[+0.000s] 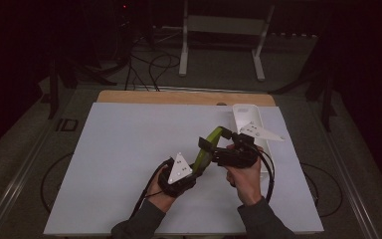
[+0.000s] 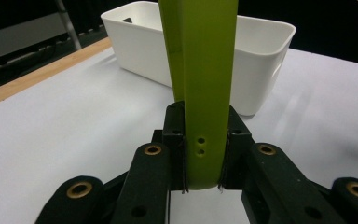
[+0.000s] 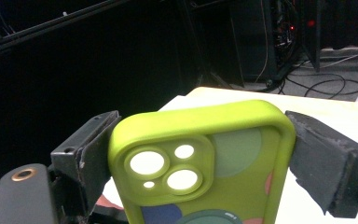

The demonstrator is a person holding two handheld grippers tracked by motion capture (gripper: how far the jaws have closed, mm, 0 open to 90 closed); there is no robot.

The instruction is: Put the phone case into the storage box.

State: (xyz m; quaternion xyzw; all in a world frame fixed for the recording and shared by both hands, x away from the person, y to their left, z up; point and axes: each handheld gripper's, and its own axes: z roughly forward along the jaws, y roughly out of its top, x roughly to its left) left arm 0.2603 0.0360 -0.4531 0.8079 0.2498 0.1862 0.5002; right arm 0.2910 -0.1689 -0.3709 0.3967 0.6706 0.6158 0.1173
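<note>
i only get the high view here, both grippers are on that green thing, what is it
Observer: A lime-green phone case; the right gripper view shows its camera cutouts.
Operator: is the left one really clamped
Observer: Yes, the left gripper pads press both faces of the case's thin bottom end.
Operator: and the right
Observer: The right gripper spans the case's width near its top, pads against both side edges.

In my left gripper view, the left gripper (image 2: 201, 161) has its 2 black jaws clamped on the bottom edge of a green phone case (image 2: 200, 93), which stands upright. Behind it I see a white bin (image 2: 261, 56) on the white table (image 2: 65, 121).
</note>
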